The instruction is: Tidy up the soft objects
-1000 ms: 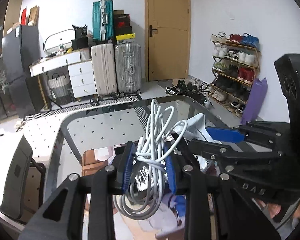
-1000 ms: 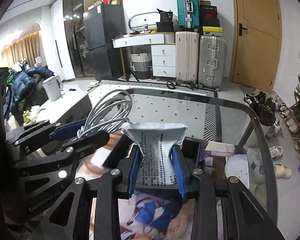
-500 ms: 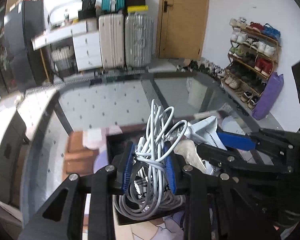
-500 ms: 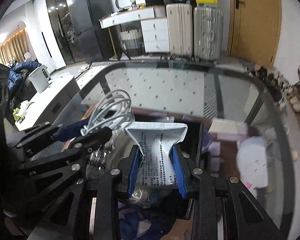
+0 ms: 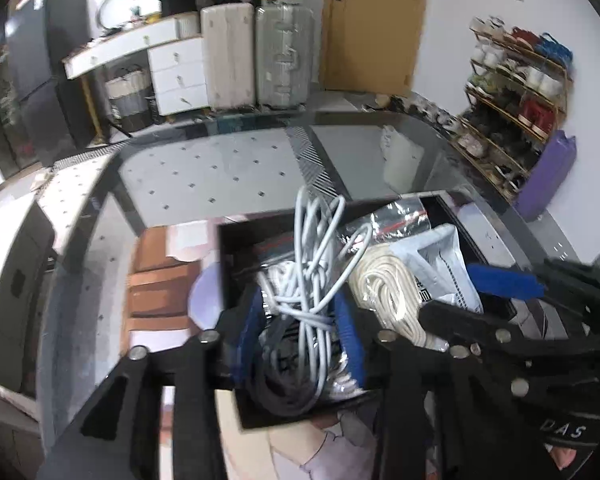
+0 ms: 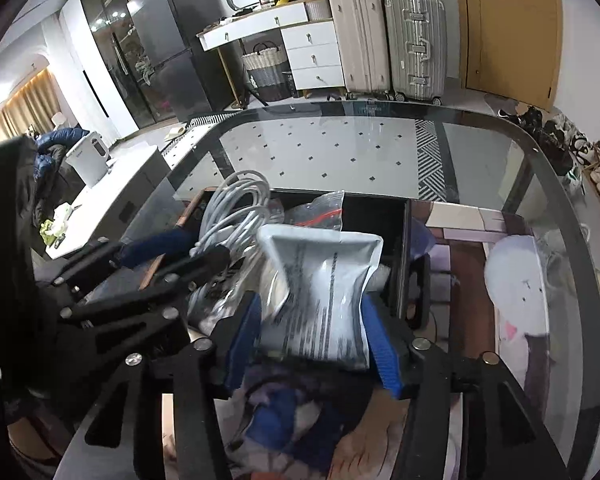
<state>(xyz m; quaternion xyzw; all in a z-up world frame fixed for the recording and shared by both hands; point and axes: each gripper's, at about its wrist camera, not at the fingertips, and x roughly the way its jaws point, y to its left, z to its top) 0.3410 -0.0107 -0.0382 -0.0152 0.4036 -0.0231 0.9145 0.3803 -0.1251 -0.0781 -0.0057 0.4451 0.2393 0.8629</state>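
A black open box [image 5: 224, 264] sits on the glass table [image 5: 220, 168]. My left gripper [image 5: 302, 332] has its jaws apart around a grey-white cable bundle [image 5: 314, 248] that rests in the box, over a dark cable coil and beside a cream cable coil [image 5: 384, 280]. My right gripper [image 6: 312, 332] has its jaws apart around a white printed pouch [image 6: 324, 292] over the box's right part [image 6: 400, 264]. The pouch also shows in the left wrist view [image 5: 440, 256]. The cable bundle also shows in the right wrist view [image 6: 236, 208].
A clear zip bag with a red seal [image 6: 320, 210] lies in the box. A brown box [image 5: 156, 292] and a white round thing [image 6: 516, 276] show under the glass. Printed cloth [image 6: 296, 420] lies in front of the box. Suitcases, drawers and a shoe rack stand behind.
Both grippers came down into the black box with their loads. Both pairs of jaws have spread wider; the cable bundle and the pouch now sit looser between the pads.
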